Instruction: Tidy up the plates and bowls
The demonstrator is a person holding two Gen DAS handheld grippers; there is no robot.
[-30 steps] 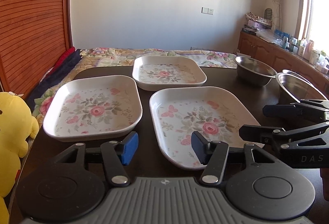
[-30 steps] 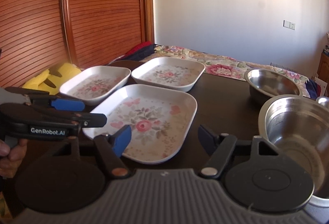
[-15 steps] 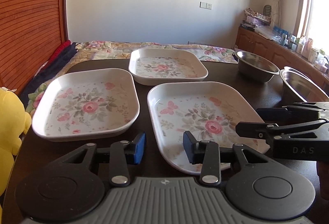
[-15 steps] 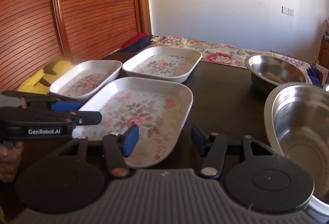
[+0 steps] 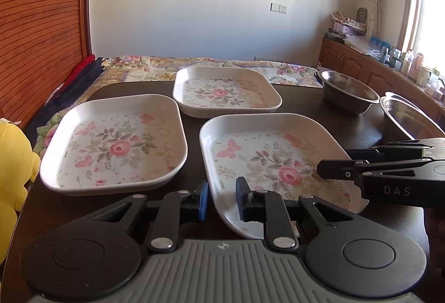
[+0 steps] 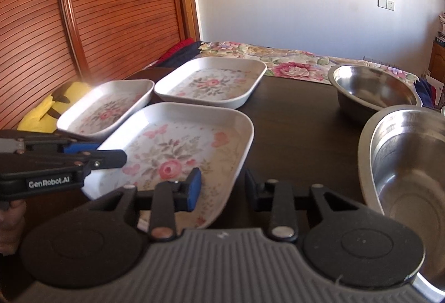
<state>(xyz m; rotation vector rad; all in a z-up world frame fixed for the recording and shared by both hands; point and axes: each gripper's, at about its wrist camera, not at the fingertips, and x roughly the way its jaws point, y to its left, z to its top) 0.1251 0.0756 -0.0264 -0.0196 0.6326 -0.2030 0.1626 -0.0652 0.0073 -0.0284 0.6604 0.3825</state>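
Note:
Three white floral plates lie on the dark table: a near one (image 5: pixel 275 161) (image 6: pixel 178 153), a left one (image 5: pixel 116 144) (image 6: pixel 105 108) and a far one (image 5: pixel 225 91) (image 6: pixel 211 83). Two steel bowls stand at the right, a far bowl (image 5: pixel 347 91) (image 6: pixel 372 89) and a near bowl (image 5: pixel 408 119) (image 6: pixel 411 172). My left gripper (image 5: pixel 221 200) straddles the near plate's left front rim, its jaws a narrow gap apart and not clamped. My right gripper (image 6: pixel 222 187) is open around the same plate's right front rim.
A yellow plush toy (image 5: pixel 14 164) sits off the table's left edge. A bed with a floral cover (image 5: pixel 194 64) lies behind the table. A wooden slatted door (image 6: pixel 97 11) stands at the left. A cluttered wooden counter (image 5: pixel 389 64) runs along the right wall.
Both grippers have moved forward onto the near plate's front rim. The left jaws have narrowed steadily. The right jaws have narrowed a little.

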